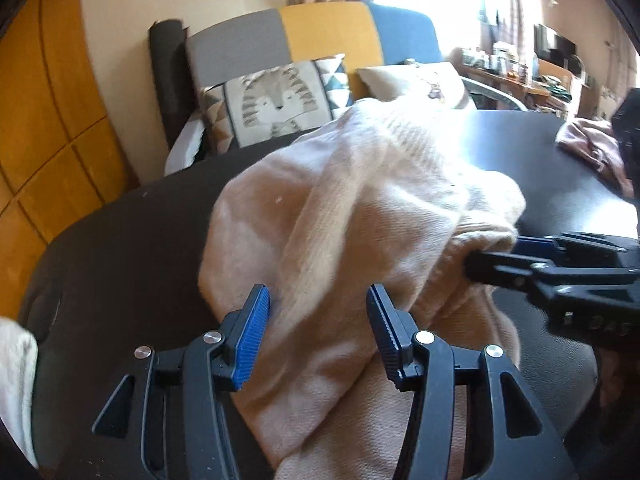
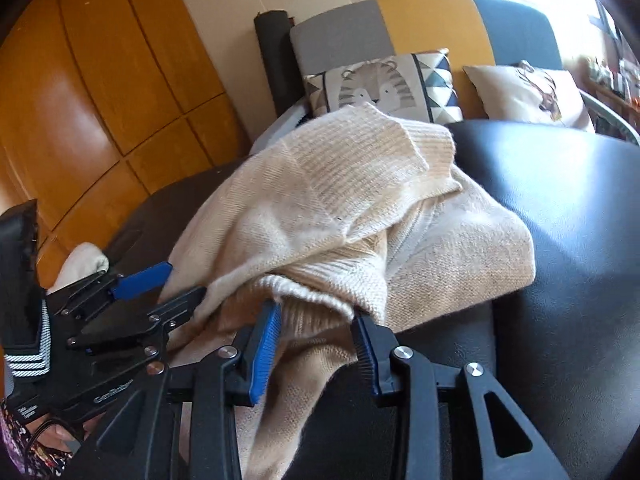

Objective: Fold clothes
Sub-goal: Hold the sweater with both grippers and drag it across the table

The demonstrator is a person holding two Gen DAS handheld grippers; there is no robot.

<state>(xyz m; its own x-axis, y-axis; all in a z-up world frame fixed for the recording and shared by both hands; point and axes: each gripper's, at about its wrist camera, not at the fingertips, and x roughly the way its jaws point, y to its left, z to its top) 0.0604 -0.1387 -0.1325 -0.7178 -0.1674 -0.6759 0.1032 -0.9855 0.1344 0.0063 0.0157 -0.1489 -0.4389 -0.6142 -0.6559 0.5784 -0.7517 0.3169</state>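
A cream knitted sweater (image 1: 360, 200) (image 2: 320, 208) lies bunched on the dark table (image 1: 120, 248) (image 2: 560, 240). My left gripper (image 1: 318, 312) is open, its blue pads (image 1: 252, 332) wide apart with a fold of the sweater running loosely between them. In the right wrist view the left gripper (image 2: 188, 280) sits at the sweater's left edge. My right gripper (image 2: 316, 320) is shut on a bunched ribbed edge of the sweater, which bulges above its tips. From the left wrist view the right gripper (image 1: 492, 254) reaches in from the right into the same edge.
A pink garment (image 1: 588, 148) lies at the table's far right, a white cloth (image 1: 16, 380) (image 2: 84, 264) at its near left. Behind the table stands a grey, yellow and blue sofa (image 1: 320, 28) with cushions (image 1: 276, 100). Wooden panelling (image 2: 100, 100) is at left. A hand (image 2: 52, 436) holds the left gripper.
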